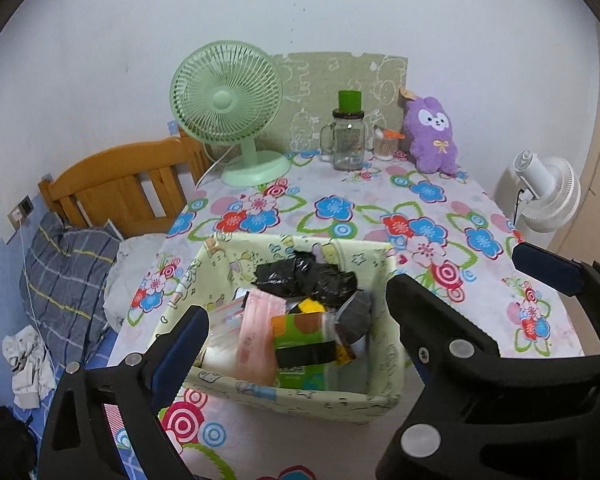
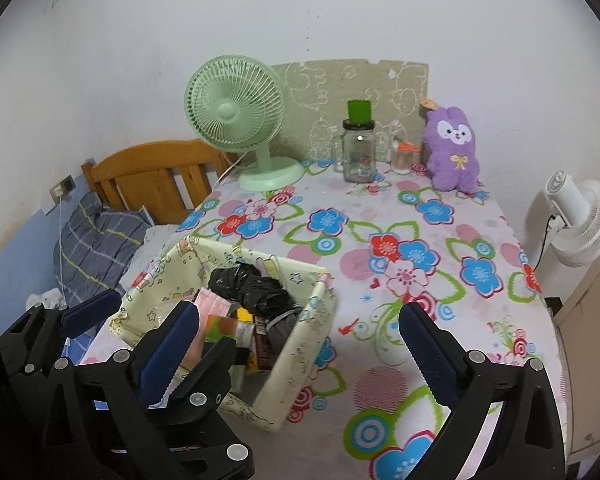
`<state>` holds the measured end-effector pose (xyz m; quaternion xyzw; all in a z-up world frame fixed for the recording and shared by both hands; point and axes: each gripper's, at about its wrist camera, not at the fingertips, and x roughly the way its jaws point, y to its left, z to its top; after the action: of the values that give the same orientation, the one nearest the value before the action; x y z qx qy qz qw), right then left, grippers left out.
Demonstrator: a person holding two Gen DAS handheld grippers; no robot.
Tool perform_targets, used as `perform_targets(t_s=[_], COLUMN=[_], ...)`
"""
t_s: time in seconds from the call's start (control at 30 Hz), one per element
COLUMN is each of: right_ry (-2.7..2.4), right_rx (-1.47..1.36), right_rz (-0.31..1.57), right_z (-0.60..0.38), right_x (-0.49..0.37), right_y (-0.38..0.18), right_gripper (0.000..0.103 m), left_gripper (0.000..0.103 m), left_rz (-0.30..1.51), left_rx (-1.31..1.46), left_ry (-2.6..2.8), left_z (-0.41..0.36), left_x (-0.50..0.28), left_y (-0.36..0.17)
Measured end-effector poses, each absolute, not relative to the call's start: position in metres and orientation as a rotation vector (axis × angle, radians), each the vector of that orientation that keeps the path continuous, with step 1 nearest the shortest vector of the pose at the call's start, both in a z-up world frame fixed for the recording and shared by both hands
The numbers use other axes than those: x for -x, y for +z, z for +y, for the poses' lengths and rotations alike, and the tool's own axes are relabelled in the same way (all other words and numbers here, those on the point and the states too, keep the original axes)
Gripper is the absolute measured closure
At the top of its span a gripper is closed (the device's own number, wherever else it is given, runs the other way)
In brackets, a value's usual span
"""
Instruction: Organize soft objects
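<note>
Purple plush bunny [image 2: 453,148] sits upright at the table's [image 2: 480,240] far right corner, back near the wall, beside the glass jar [image 2: 359,152]. Looks light, squashy, fuzzy; I'd pinch its fat middle, not the ears. Fabric bin [image 1: 380,394] at near left edge, floppy walls, already stuffed. My left gripper [image 1: 296,316] & right gripper [image 2: 296,328] both spread, holding nothing.

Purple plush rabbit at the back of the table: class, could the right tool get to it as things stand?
Probably yes: the rabbit has bare tablecloth before it, and the right tool is open.
</note>
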<state>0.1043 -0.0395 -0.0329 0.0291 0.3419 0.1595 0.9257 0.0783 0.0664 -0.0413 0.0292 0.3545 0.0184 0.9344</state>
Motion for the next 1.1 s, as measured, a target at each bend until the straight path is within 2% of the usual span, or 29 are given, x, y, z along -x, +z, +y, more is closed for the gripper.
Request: perform_targets(t_s=[1.1], right_ry=[0.191], right_rx=[-0.085], right_rz=[0.474], right_z=[-0.16], right_x=[-0.039], right_y=[0.021], right_gripper=[0.0], left_gripper=[0.005], left_rz=[0.581], left_rx=[-0.115], left_ry=[0.016], left_z=[-0.024], left_x=[-0.038], left_y=[0.009])
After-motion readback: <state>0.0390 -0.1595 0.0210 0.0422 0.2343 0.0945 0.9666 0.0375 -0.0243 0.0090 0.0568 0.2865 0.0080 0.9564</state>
